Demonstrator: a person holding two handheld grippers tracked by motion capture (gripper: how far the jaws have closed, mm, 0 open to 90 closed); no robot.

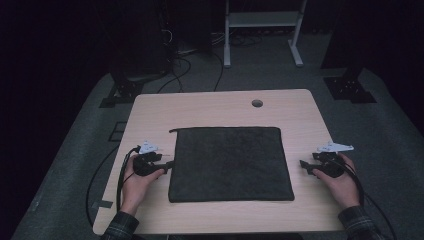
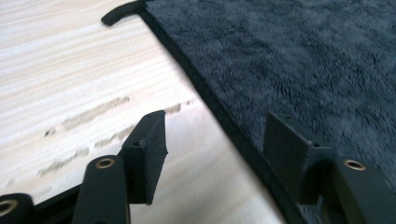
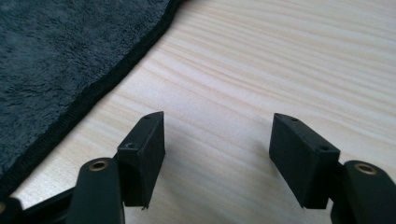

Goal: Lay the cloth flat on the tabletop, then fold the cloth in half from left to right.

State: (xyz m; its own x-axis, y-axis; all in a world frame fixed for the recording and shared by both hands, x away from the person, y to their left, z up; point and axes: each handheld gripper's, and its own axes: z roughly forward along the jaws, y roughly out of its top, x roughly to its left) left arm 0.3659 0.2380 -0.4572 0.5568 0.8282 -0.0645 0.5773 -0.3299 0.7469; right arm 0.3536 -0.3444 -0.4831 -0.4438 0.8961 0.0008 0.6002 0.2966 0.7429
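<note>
A dark grey towel [image 1: 230, 162] lies flat and spread out on the middle of the light wooden table [image 1: 215, 107]. My left gripper [image 1: 167, 164] rests at the towel's left edge, held in a hand. In the left gripper view it [image 2: 217, 128] stands open astride the hem, one jaw over the towel [image 2: 303, 60] and the other over bare wood; nothing is pinched. My right gripper [image 1: 303, 165] is just off the towel's right edge. In the right gripper view it [image 3: 217, 126] is open over bare wood, with the towel [image 3: 56, 60] to its left.
A small loop tab [image 2: 121, 13] sticks out at the towel's far left corner. A round cable hole [image 1: 257, 103] sits near the table's far edge. Cables trail from both grippers off the table's near side. Beyond the table stand a white frame [image 1: 262, 30] and dark stands.
</note>
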